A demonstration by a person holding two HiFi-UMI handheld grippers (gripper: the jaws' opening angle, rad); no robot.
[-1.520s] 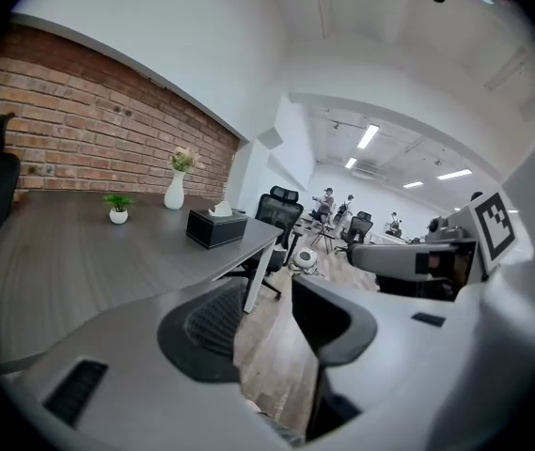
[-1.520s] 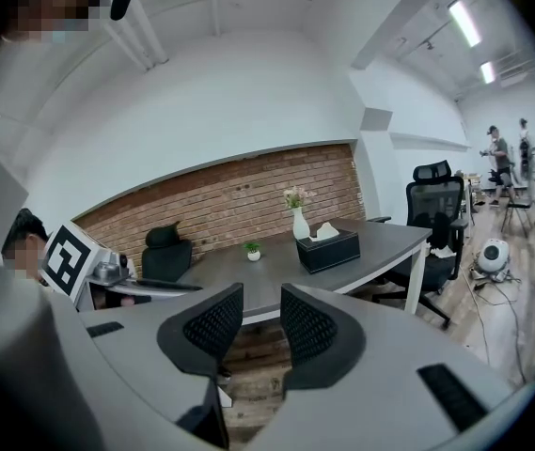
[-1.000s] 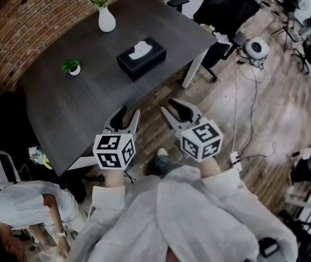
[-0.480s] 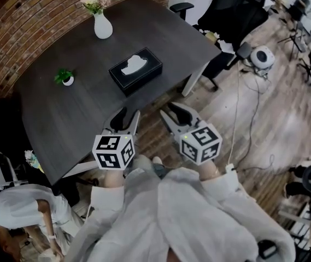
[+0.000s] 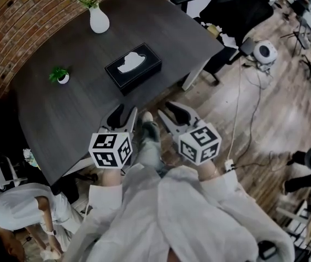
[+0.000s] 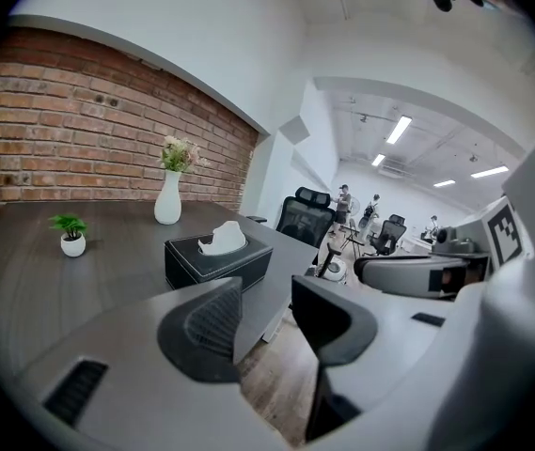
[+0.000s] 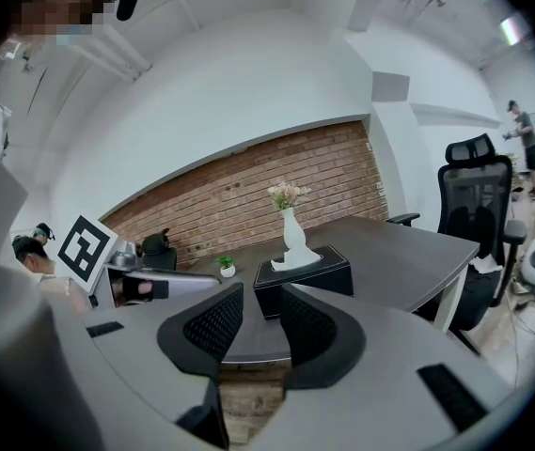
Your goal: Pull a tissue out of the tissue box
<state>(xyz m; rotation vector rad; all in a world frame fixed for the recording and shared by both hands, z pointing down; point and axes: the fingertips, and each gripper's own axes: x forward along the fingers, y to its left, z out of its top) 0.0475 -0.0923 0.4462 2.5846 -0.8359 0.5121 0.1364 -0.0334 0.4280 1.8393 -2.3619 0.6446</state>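
Observation:
A black tissue box (image 5: 133, 68) lies on the dark grey table (image 5: 62, 111), with a white tissue (image 5: 131, 62) sticking out of its top slot. Both grippers hover side by side short of the table's near edge, well apart from the box. My left gripper (image 5: 122, 114) is open with nothing between its jaws. My right gripper (image 5: 171, 109) is open too and empty. In the left gripper view the tissue box (image 6: 218, 260) stands ahead past the jaws (image 6: 267, 322). In the right gripper view the tissue box (image 7: 303, 277) shows just beyond the open jaws (image 7: 259, 332).
A white vase with flowers (image 5: 97, 16) and a small potted plant (image 5: 60, 76) stand on the table behind and left of the box. Black office chairs (image 5: 229, 15), cables and a round device (image 5: 264, 52) are on the wooden floor to the right. A person in white (image 5: 27, 214) bends down at lower left.
The view has advanced toward the table: the box and table edge now lie nearer the grippers. Both grippers keep their open stance. A foot has stepped forward between them.

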